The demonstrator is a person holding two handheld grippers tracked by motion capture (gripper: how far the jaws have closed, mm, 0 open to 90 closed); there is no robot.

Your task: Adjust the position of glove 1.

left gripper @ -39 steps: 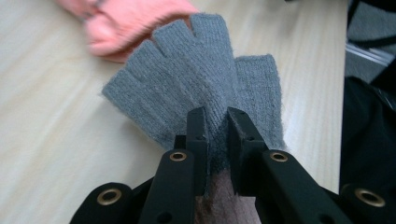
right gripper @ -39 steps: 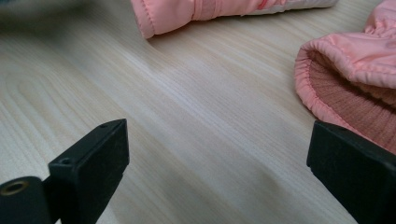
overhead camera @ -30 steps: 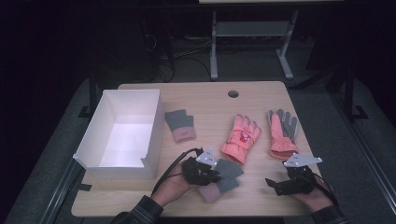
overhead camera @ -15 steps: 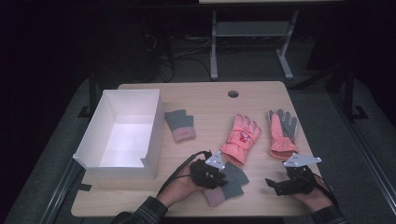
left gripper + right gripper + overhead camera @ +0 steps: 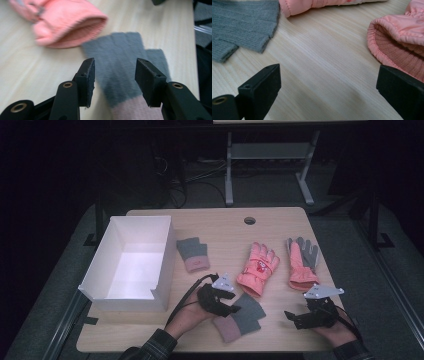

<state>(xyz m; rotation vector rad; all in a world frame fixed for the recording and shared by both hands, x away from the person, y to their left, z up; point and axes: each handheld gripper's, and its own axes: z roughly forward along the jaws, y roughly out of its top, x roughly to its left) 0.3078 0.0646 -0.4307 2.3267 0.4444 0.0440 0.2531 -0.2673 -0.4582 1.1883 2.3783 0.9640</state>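
Note:
A grey knit glove with a pink cuff (image 5: 240, 317) lies flat near the table's front edge. My left gripper (image 5: 232, 309) is open right over it, one jaw on each side of the grey knit (image 5: 120, 75). Behind it lies a pink ski glove (image 5: 258, 268), whose cuff (image 5: 67, 27) shows just past the jaws. A second pink glove with a grey palm (image 5: 301, 261) lies to its right. My right gripper (image 5: 292, 316) rests low at the front right, wide open over bare wood (image 5: 329, 82), between the grey glove (image 5: 239, 25) and a pink cuff (image 5: 402, 42).
A white open box (image 5: 100, 280) stands at the table's left. Another grey glove with a pink cuff (image 5: 192, 254) lies beside it. A cable hole (image 5: 249, 220) sits near the table's far edge. Bare wood lies along the far side.
My left gripper shifted slightly right over the grey glove and then back a little. The right gripper has stayed put.

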